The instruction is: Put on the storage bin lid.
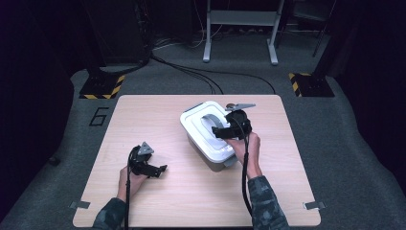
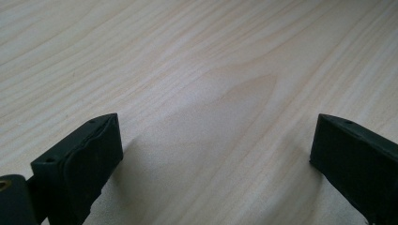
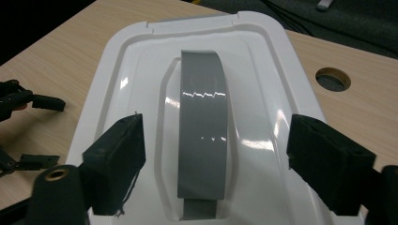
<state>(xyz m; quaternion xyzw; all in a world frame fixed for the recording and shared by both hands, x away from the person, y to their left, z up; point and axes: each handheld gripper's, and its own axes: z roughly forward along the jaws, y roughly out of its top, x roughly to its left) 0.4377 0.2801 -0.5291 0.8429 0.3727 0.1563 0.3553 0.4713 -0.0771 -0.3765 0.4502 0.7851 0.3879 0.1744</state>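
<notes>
A white lidded box (image 1: 207, 136) stands on the wooden table (image 1: 191, 201), right of centre. Its lid (image 3: 267, 93) carries a flat grey handle (image 3: 204, 126) lying in a recess. My right gripper (image 3: 216, 136) hovers over the lid, open, with one jaw on each side of the handle and neither pad touching it. From above, the right gripper (image 1: 219, 131) points left across the lid. My left gripper (image 1: 160, 170) rests low on the table at the left, open, with bare wood between its jaws (image 2: 216, 131).
A round hole (image 3: 333, 78) sits in the tabletop beyond the box. Past the far edge of the table are black cables (image 1: 201, 74), a metal frame (image 1: 239, 28) and two stand bases with yellow-black stripes (image 1: 101, 86).
</notes>
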